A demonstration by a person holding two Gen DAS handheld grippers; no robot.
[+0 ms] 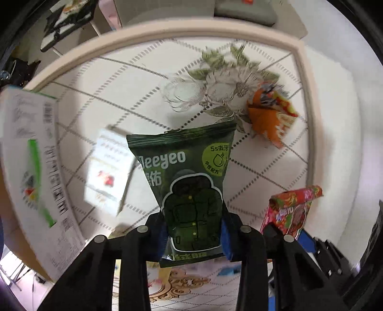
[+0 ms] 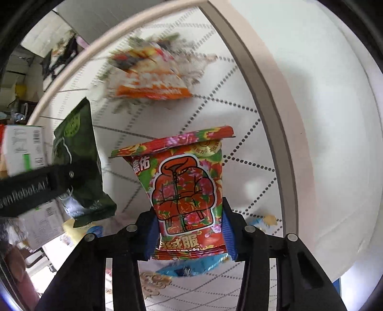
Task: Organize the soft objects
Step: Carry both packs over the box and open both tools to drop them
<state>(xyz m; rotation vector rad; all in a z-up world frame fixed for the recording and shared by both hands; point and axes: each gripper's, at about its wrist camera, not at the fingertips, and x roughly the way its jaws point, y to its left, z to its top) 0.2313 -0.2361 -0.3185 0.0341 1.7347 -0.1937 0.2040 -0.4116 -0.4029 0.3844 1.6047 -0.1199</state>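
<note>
Green pouch (image 1: 191, 189), red floral pouch (image 2: 189, 191): upright, clamped.

The patterned table (image 1: 124, 79) is viewed closely from above along each gripper's fingers, and the orange packet (image 1: 270, 114) is shared by both views.

A home room: floral-patterned tabletop (image 1: 148, 79), cushioned seat (image 1: 246, 12), cluttered floor beyond.
</note>
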